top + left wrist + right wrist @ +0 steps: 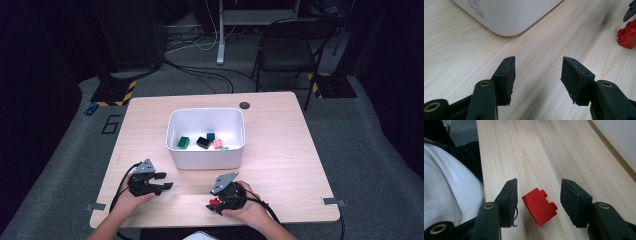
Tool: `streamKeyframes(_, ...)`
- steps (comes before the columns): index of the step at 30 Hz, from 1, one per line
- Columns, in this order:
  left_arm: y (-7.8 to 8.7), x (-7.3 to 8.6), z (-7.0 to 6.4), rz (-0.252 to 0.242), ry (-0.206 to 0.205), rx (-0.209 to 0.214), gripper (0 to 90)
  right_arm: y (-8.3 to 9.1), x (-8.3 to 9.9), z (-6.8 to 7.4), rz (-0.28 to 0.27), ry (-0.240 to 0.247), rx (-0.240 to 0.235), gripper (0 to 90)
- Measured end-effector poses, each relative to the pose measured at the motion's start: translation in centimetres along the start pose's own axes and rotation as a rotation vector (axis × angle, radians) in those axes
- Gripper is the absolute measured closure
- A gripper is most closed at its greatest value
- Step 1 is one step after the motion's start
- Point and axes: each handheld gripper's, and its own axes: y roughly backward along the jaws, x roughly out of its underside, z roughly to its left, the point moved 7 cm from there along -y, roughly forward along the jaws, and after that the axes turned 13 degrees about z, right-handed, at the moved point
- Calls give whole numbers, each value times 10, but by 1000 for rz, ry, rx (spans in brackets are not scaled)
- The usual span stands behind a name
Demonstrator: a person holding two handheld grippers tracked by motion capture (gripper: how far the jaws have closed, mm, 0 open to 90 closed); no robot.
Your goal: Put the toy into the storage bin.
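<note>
Beyond the far edge of the pale wooden table, a black folding chair stands on grey carpet strewn with cables.

Wooden table bearing white bin, red brick

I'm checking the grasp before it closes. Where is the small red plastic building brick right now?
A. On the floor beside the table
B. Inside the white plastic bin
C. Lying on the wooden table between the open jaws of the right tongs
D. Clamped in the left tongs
C: the small red plastic building brick lies on the light wooden table between the spread jaws of the right tongs, with gaps on both sides.
</note>
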Motion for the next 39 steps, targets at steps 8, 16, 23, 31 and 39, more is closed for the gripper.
streamKeyframes(8,-1,0,0,-3,0,-2,448,-9,9,-4,36,0,12,498)
streamKeyframes(16,-1,0,0,3,-5,-1,449,-12,12,-6,45,3,22,567)
streamKeyframes(23,-1,1,0,14,-4,5,449,-11,13,-10,49,-20,41,572)
streamKeyframes(31,-2,1,-1,14,5,12,449,-11,17,-12,54,-42,32,496)
streamKeyframes(39,-3,0,-1,7,7,5,448,-5,23,-8,71,-20,38,573)
